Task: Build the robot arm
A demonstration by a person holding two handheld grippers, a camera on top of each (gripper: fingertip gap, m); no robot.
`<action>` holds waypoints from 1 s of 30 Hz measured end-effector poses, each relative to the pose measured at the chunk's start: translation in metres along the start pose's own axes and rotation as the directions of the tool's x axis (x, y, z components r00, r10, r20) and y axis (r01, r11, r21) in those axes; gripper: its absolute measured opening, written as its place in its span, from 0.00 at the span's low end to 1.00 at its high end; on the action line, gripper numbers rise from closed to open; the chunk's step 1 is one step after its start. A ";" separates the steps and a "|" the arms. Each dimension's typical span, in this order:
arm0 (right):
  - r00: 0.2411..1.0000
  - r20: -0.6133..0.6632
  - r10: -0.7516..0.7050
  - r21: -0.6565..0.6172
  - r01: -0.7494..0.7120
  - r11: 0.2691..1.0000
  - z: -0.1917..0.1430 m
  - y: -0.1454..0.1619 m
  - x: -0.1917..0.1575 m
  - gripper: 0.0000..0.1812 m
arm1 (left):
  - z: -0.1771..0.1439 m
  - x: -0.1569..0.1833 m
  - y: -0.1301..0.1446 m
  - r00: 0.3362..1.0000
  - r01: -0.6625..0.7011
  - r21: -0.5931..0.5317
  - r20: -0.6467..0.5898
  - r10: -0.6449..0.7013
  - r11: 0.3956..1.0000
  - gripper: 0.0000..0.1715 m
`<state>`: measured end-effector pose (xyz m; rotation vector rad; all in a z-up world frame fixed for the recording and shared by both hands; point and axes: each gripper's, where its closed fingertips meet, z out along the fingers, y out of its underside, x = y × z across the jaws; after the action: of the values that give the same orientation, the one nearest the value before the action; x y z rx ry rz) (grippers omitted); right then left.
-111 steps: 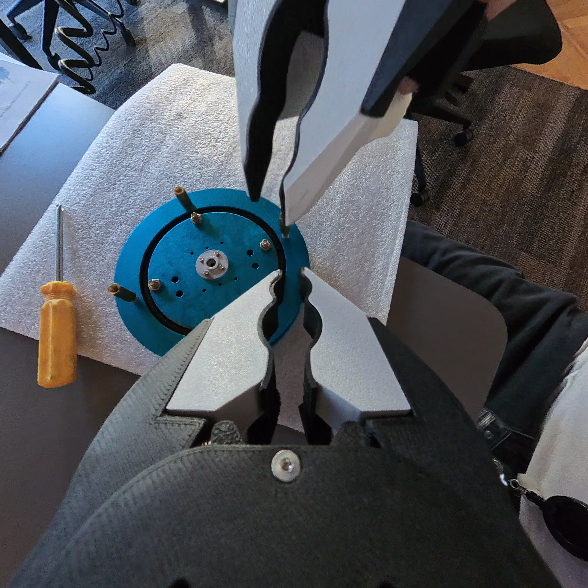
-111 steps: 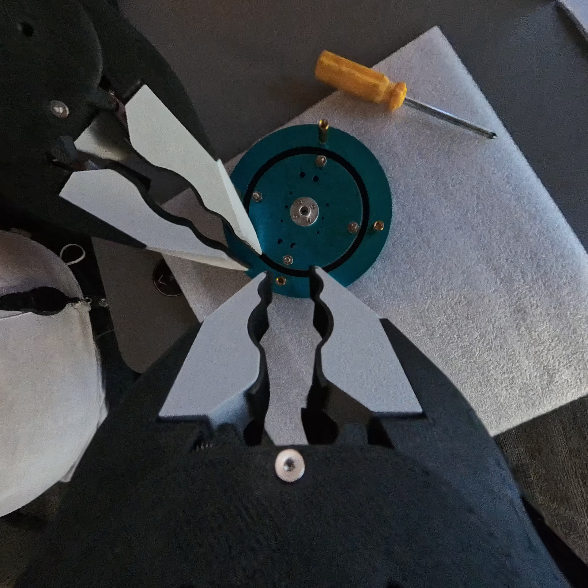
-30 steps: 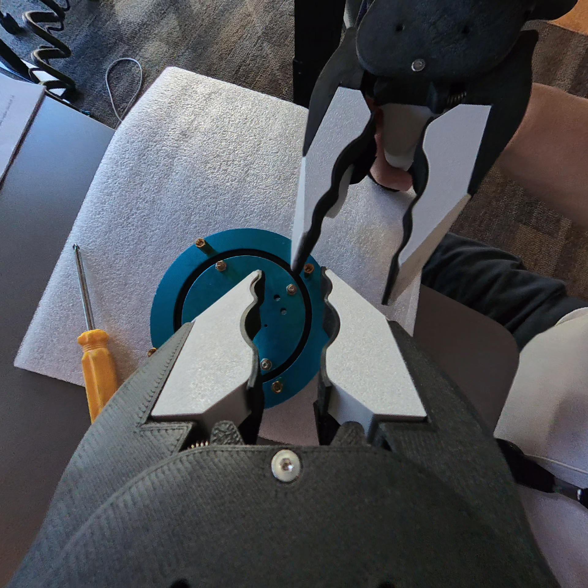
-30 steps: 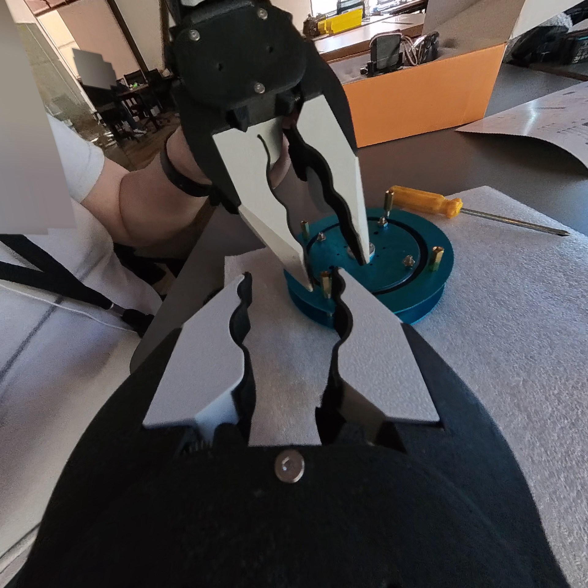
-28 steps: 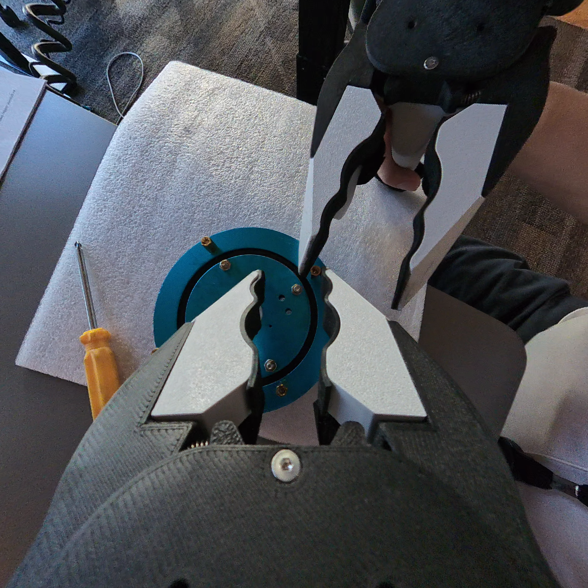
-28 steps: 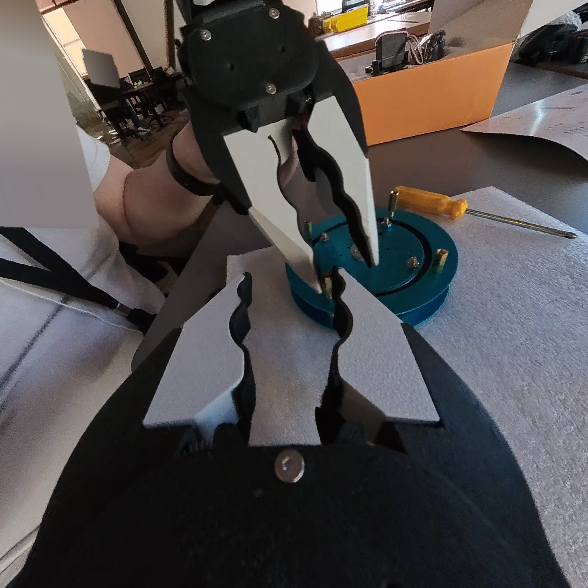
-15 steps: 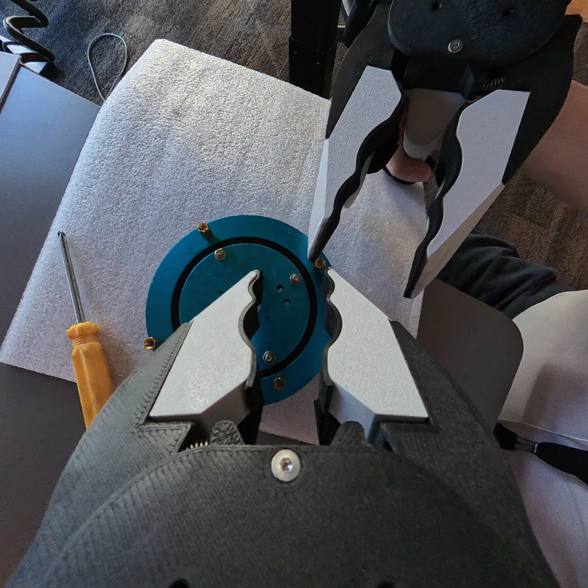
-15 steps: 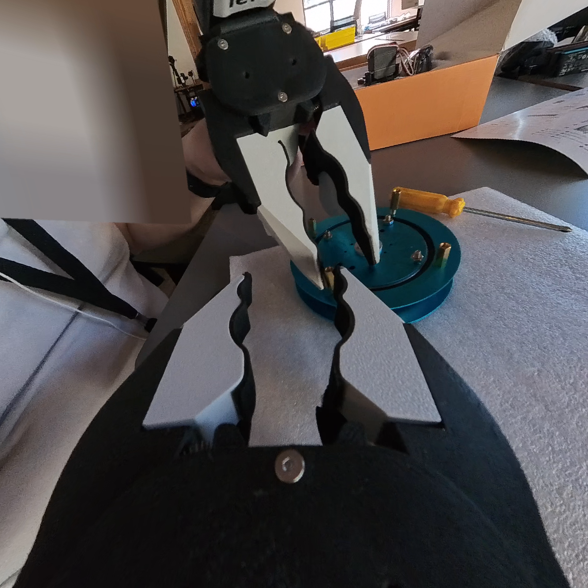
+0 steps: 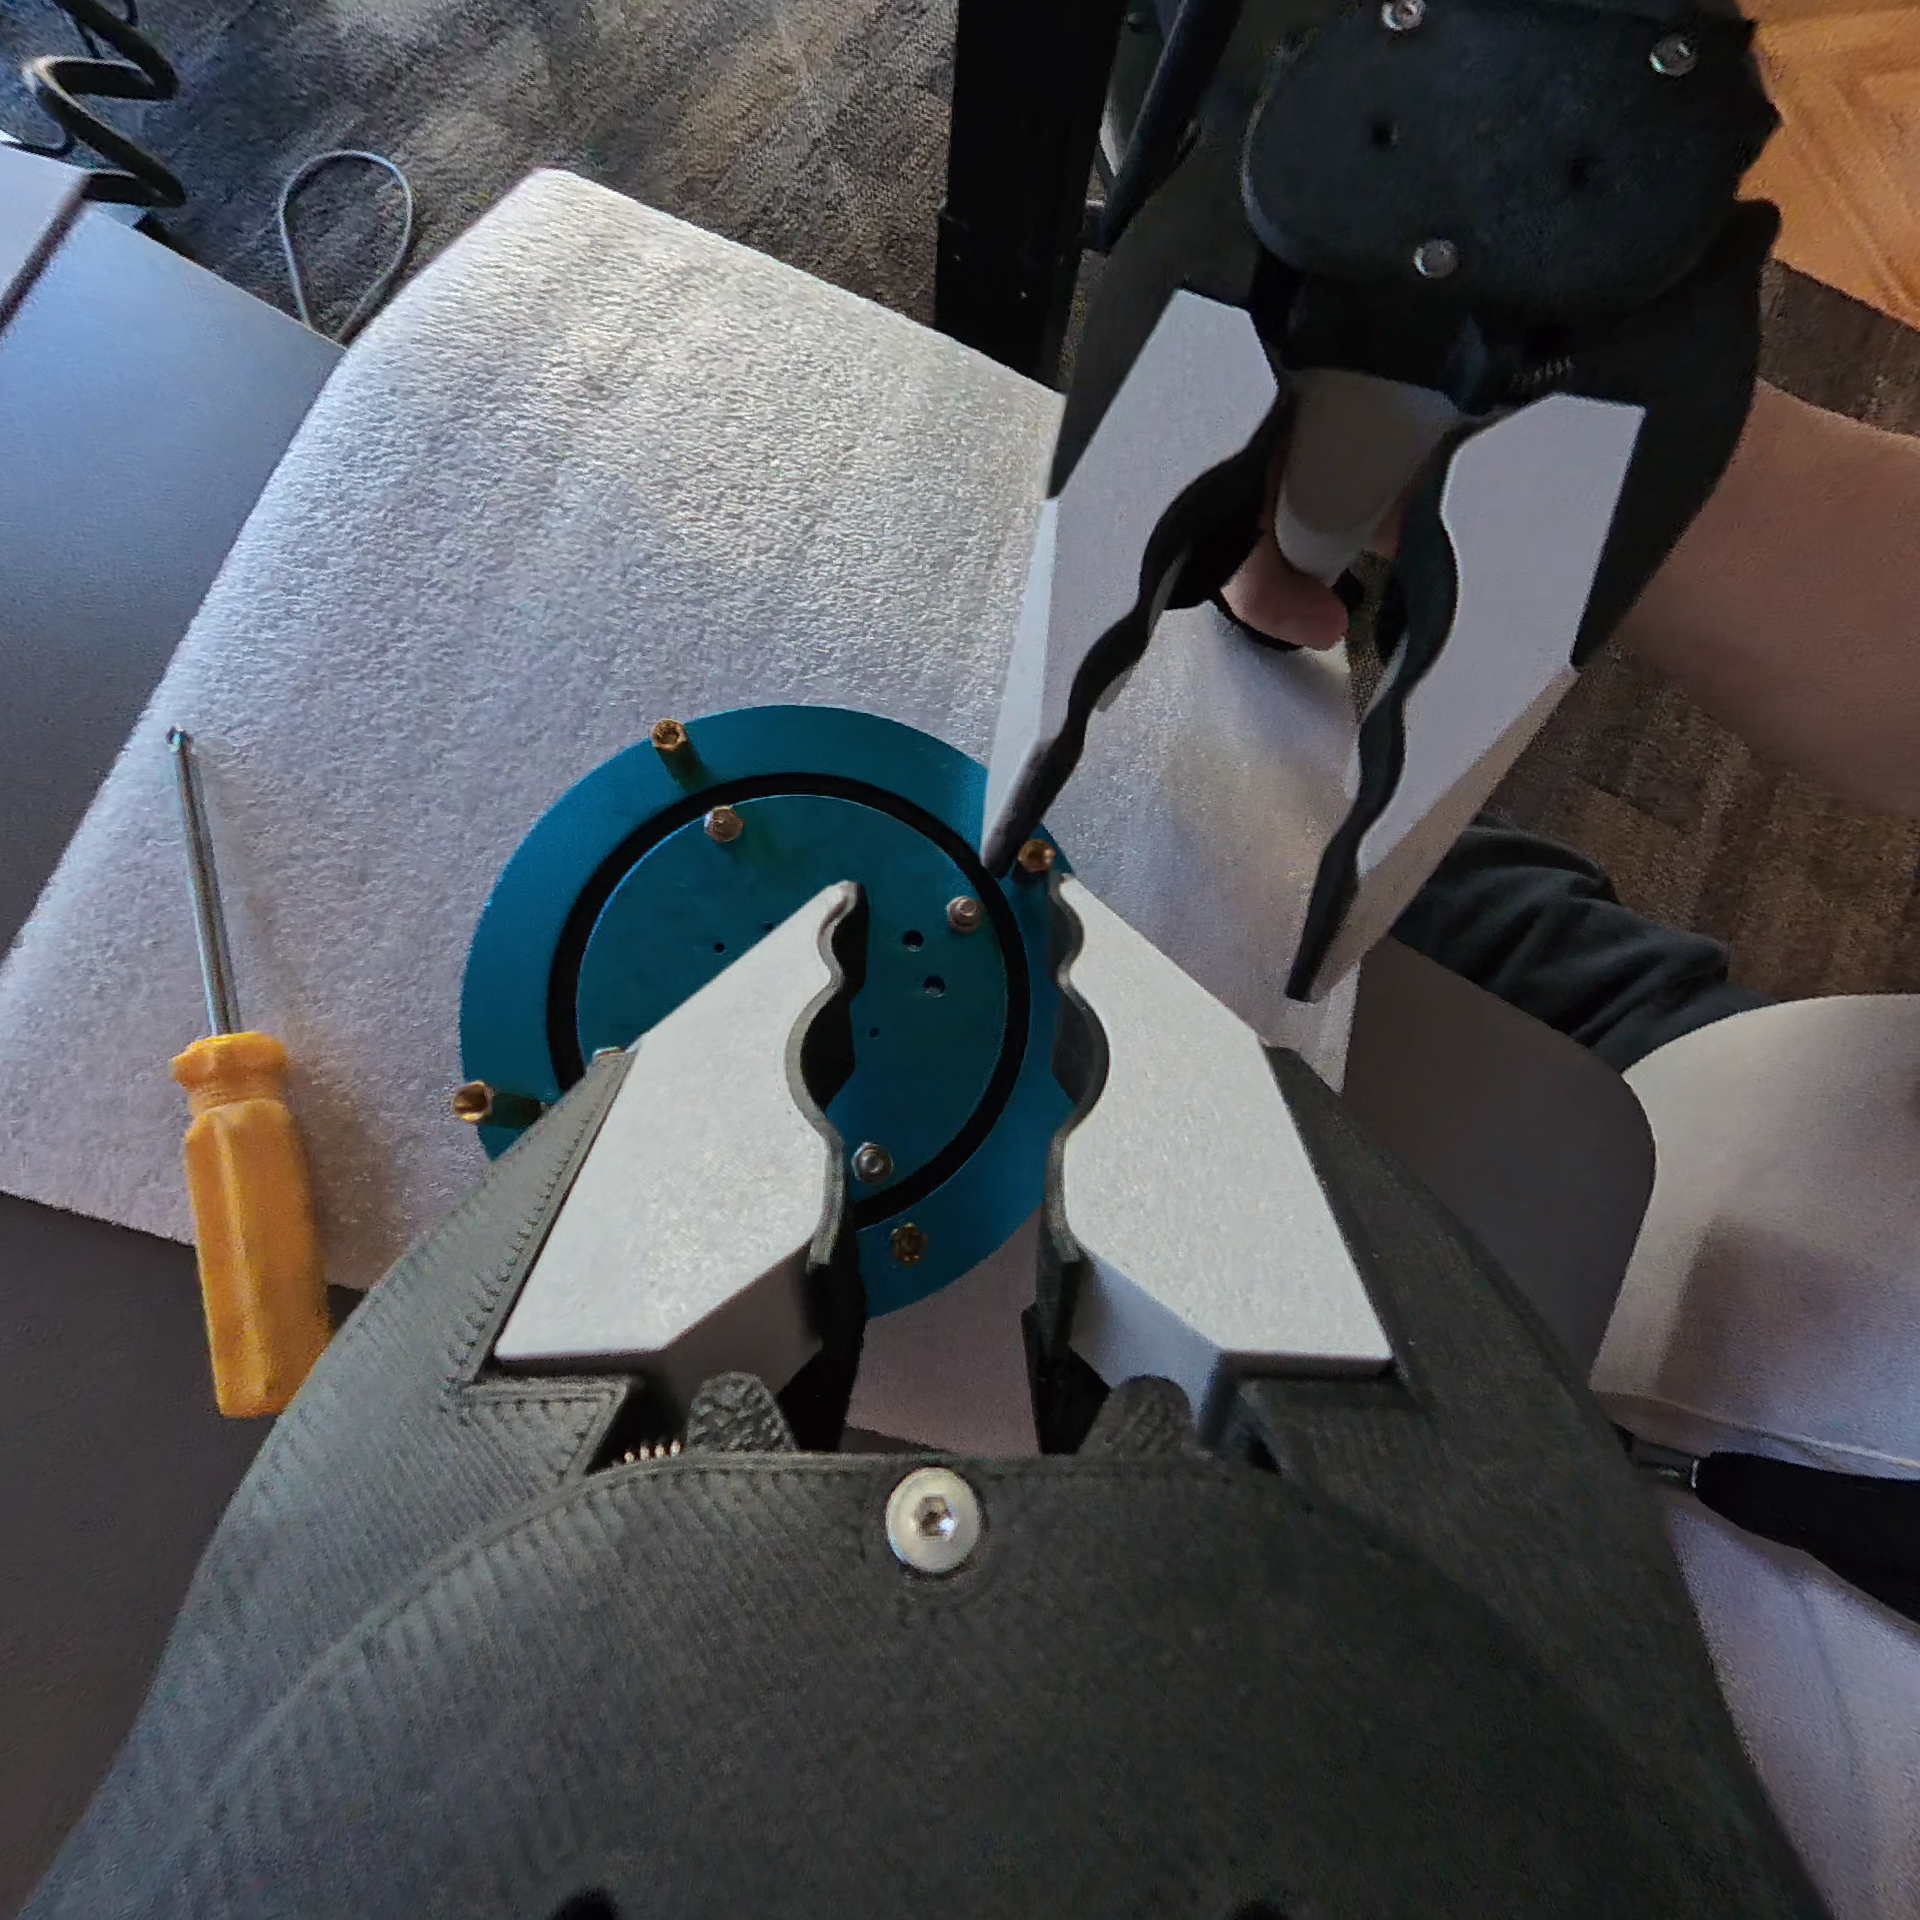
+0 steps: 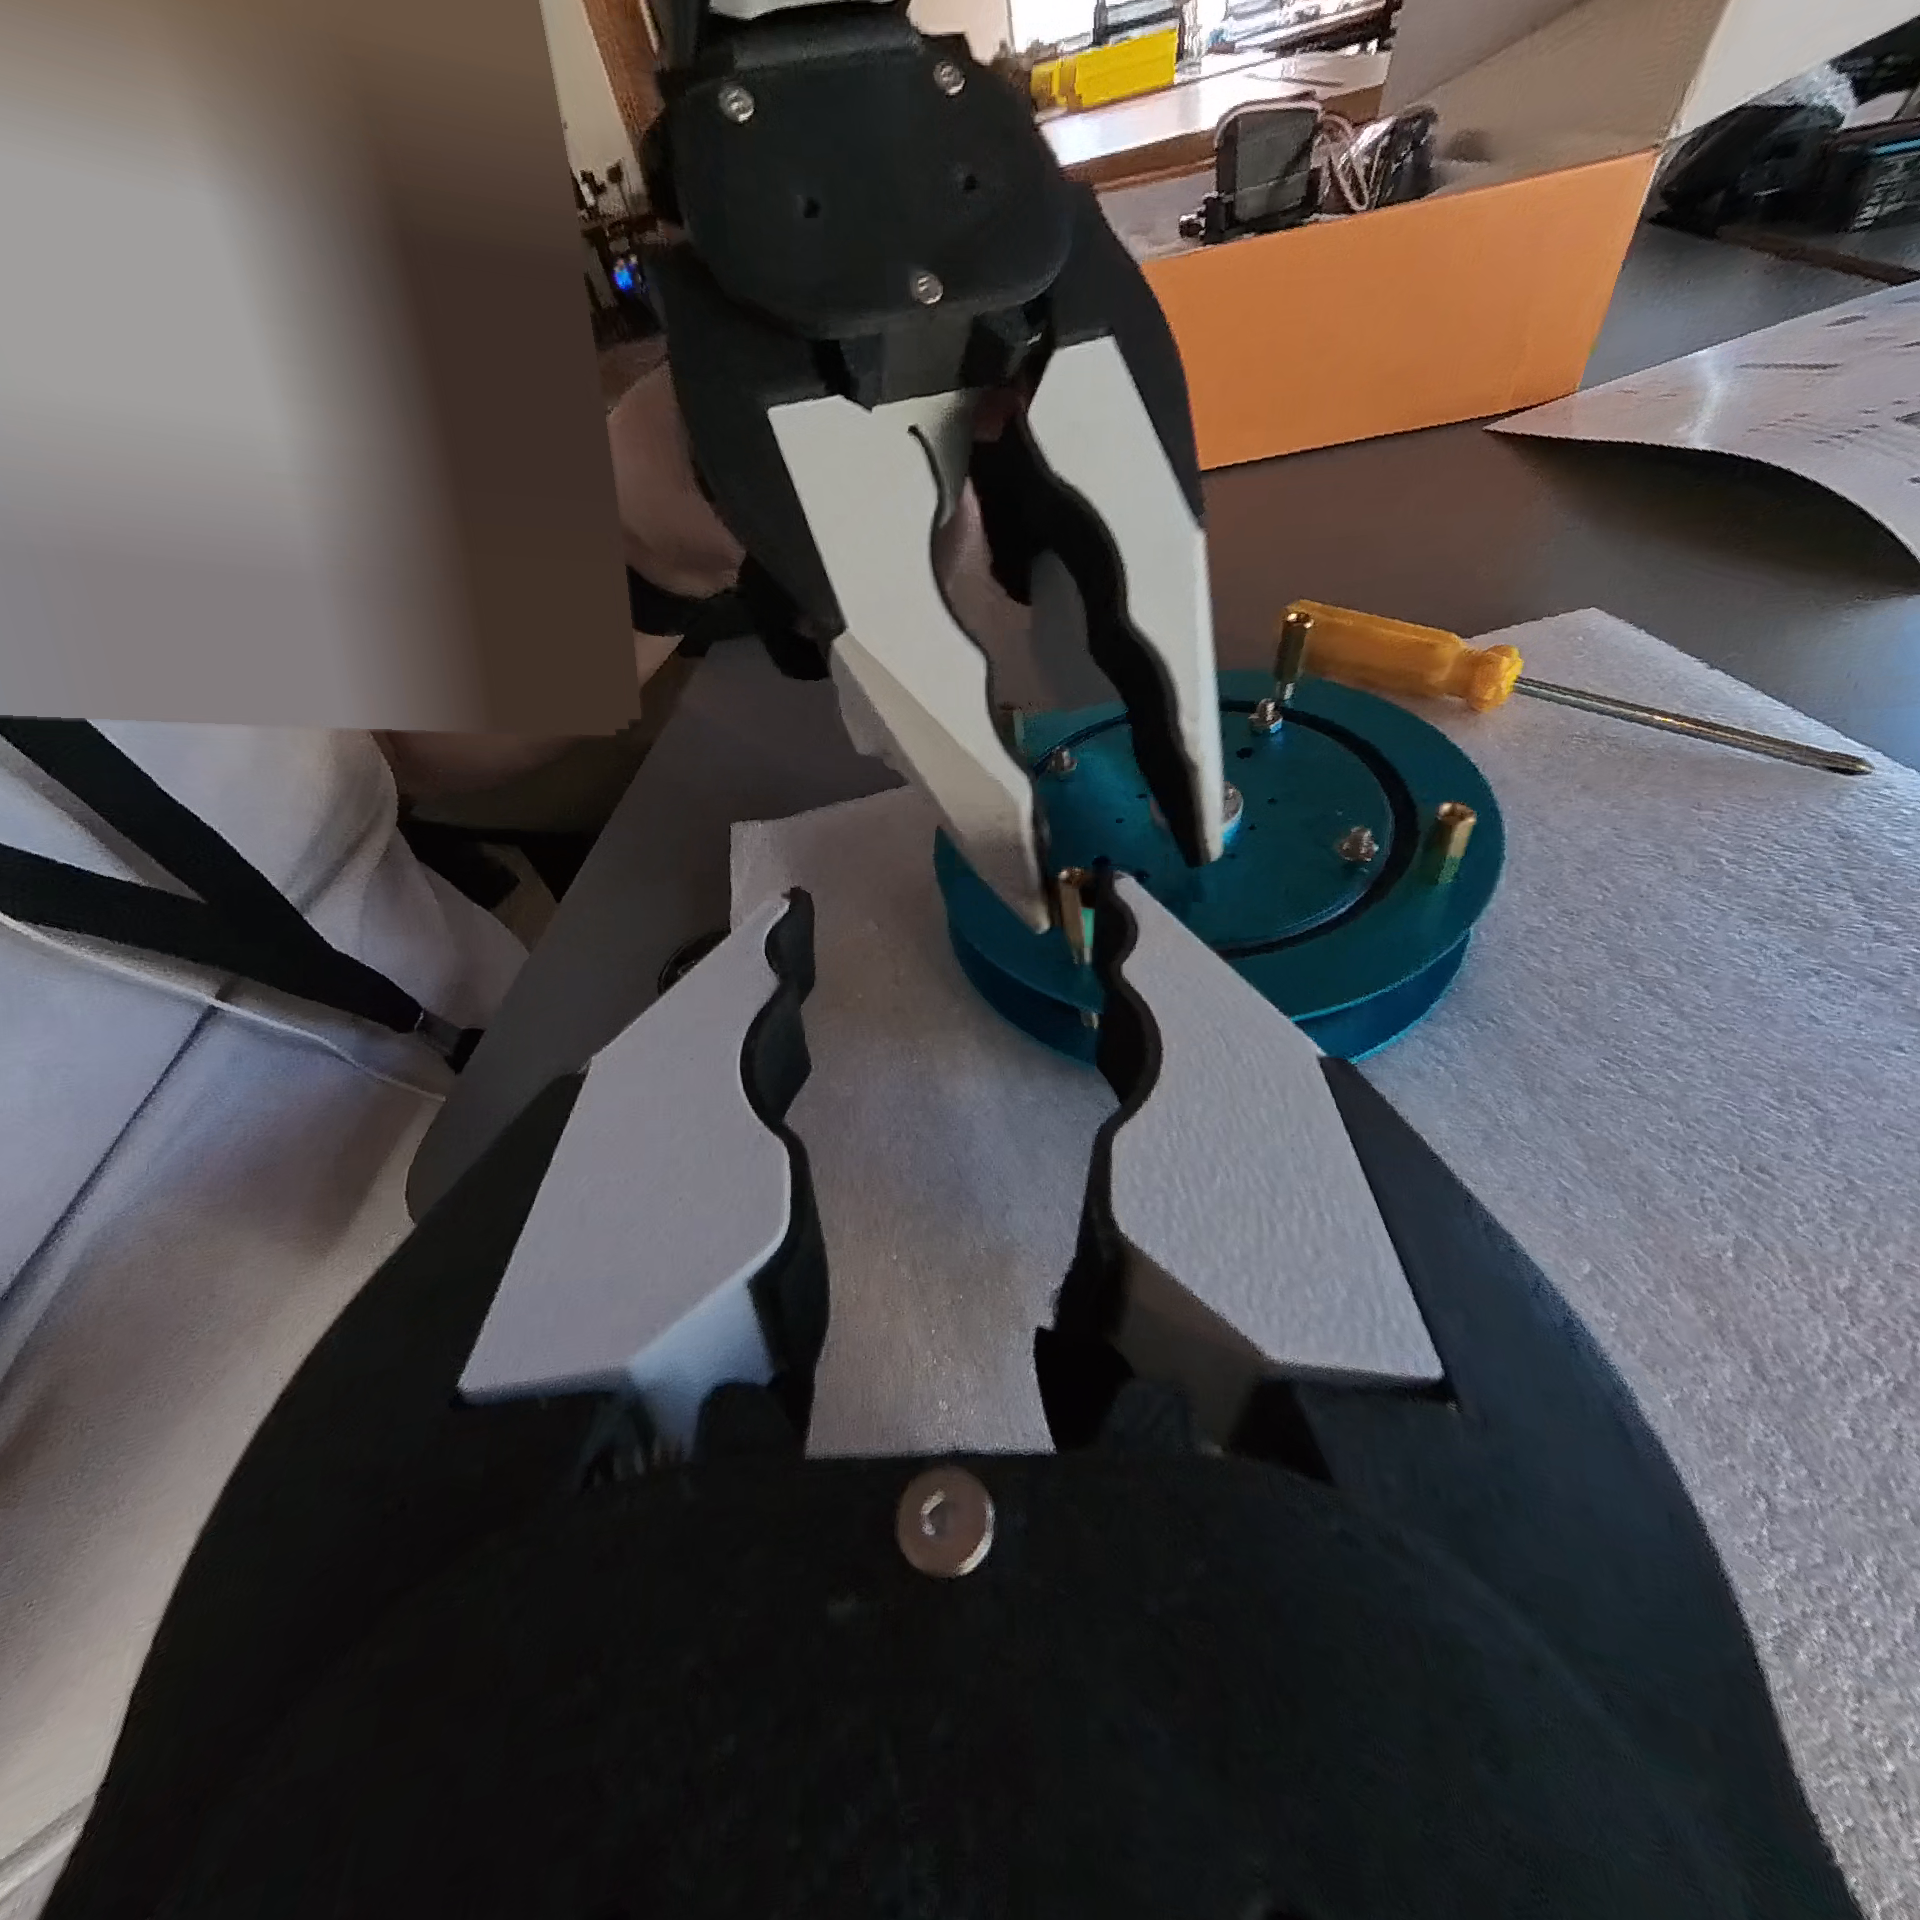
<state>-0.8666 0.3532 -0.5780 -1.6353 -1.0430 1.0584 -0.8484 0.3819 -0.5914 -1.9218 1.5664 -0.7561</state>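
Two grippers meet over a blue round disc point(image 9: 644, 831) that lies flat on a white foam sheet point(image 9: 520, 499) on a dark table point(image 9: 104, 436). The left gripper point(image 9: 951, 894) points down at the disc with its jaws apart and nothing between them; in the right wrist view one fingertip stands near the hub in the middle of the disc and the other at the disc's near rim, though whether either touches the metal cannot be told. The right gripper point(image 10: 956, 894) is also spread wide and empty, held low over the foam sheet just beside the disc, one fingertip point(image 10: 1132, 904) close against a short brass standoff point(image 10: 1072, 914) at the rim (contact is not clear). Several more brass standoffs rise from the disc's outer ring, and small screws sit on its inner plate inside a black ring groove. A screwdriver with a yellow handle point(image 9: 249, 1216) lies well apart from both grippers, its handle partly off the foam's edge and its shaft on the sheet. Farther back on the table are an orange cardboard box point(image 10: 1382, 312) and a printed paper sheet point(image 10: 1745, 416).
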 end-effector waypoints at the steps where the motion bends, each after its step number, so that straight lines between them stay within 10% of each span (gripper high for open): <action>1: 1.000 -0.008 -0.004 -0.003 0.004 1.000 0.000 0.000 0.000 0.30 | 0.000 -0.002 0.000 1.000 0.007 0.004 0.006 -0.007 1.000 0.20; 30: 0.998 0.016 -0.069 -0.075 0.070 0.995 -0.016 0.004 0.008 0.30 | -0.002 -0.007 -0.007 1.000 0.017 -0.012 0.025 -0.017 1.000 0.23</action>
<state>-0.8489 0.3567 -0.5796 -1.6421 -1.1526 0.9957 -0.8457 0.3897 -0.5856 -1.9479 1.5451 -0.7288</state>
